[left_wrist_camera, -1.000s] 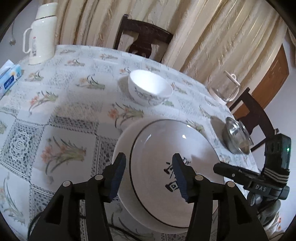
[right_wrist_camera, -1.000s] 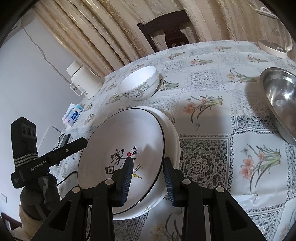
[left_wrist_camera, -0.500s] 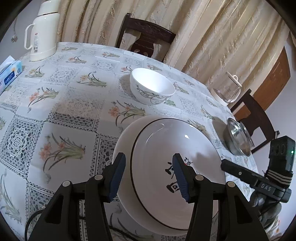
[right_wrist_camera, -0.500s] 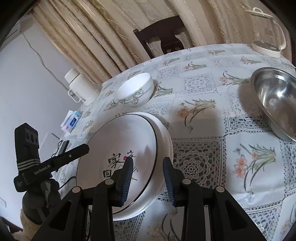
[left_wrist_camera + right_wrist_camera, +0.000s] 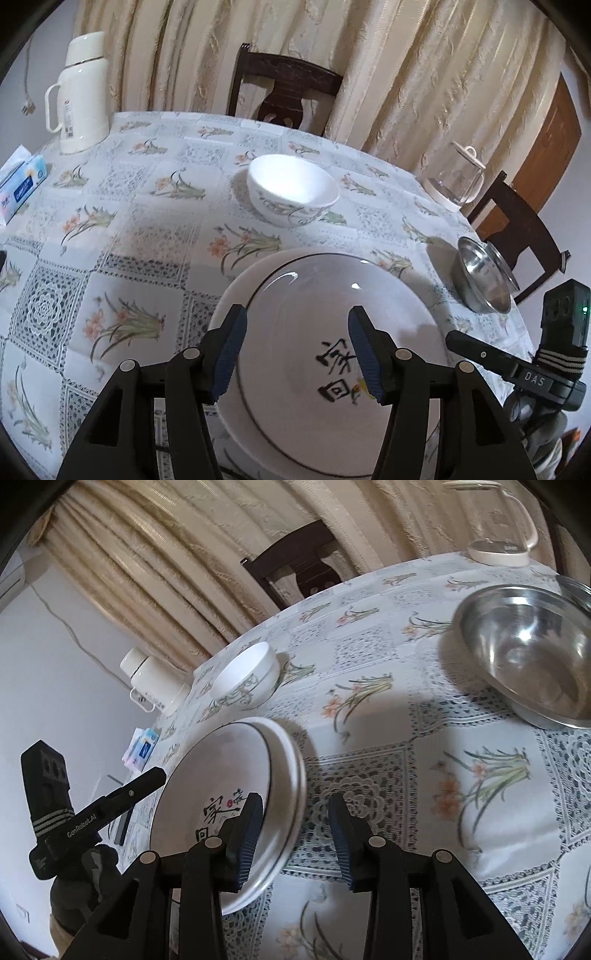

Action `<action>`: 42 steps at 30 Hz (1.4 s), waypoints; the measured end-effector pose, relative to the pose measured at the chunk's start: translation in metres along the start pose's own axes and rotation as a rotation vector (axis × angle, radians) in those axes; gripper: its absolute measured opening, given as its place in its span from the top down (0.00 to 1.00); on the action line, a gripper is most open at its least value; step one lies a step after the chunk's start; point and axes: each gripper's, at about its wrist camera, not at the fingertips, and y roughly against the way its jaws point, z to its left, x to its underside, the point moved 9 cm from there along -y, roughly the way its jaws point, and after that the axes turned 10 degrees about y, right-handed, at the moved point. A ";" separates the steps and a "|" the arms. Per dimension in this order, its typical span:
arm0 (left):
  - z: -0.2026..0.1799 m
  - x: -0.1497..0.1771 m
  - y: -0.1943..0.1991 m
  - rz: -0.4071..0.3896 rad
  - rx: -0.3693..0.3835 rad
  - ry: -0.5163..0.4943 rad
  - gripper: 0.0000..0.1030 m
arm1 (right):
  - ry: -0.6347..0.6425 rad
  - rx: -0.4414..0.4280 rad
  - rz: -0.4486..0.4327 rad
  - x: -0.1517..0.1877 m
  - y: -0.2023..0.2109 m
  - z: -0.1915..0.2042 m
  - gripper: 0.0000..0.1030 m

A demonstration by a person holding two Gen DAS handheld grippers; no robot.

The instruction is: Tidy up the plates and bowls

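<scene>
Plates (image 5: pixel 332 332) stacked on table (image 5: pixel 147 229); bowl (image 5: pixel 291 192) beyond; left gripper (image 5: pixel 295 350) spread wide, empty; right gripper (image 5: pixel 295 830) likewise, empty.

stacked plates (image 5: pixel 332 332) lie before the bowl (image 5: pixel 291 194), steel bowl (image 5: pixel 484 280) right.

White black-rimmed plate (image 5: pixel 332 332), floral lace-pattern tablecloth (image 5: pixel 122 236)

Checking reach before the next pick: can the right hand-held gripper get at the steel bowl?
Probably yes. The right hand-held gripper is open and empty, and only bare tablecloth lies between it and the steel bowl.
</scene>
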 end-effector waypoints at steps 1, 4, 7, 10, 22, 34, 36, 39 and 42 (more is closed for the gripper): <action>-0.002 -0.001 0.000 -0.009 -0.010 -0.012 0.43 | -0.005 -0.001 -0.004 0.000 0.001 -0.002 0.61; -0.009 -0.003 0.000 -0.027 -0.031 -0.040 0.43 | -0.018 -0.001 -0.014 0.000 0.003 -0.006 0.60; -0.017 -0.004 -0.001 -0.036 -0.038 -0.059 0.42 | -0.028 0.000 -0.024 0.000 0.006 -0.011 0.59; -0.025 -0.004 -0.003 -0.047 -0.050 -0.081 0.38 | -0.038 0.005 -0.036 0.001 0.009 -0.017 0.54; -0.070 0.011 -0.015 -0.038 -0.050 -0.185 0.30 | -0.114 0.039 -0.117 0.001 0.038 -0.051 0.36; -0.114 0.020 -0.034 -0.011 -0.036 -0.276 0.29 | -0.187 0.076 -0.190 -0.001 0.065 -0.087 0.34; -0.123 0.022 -0.037 -0.008 -0.032 -0.293 0.29 | -0.199 0.082 -0.204 -0.001 0.070 -0.092 0.33; -0.137 0.024 -0.043 -0.001 -0.024 -0.321 0.29 | -0.219 0.095 -0.223 -0.001 0.078 -0.102 0.33; -0.151 0.028 -0.049 0.009 -0.015 -0.351 0.29 | -0.236 0.110 -0.238 0.000 0.086 -0.110 0.33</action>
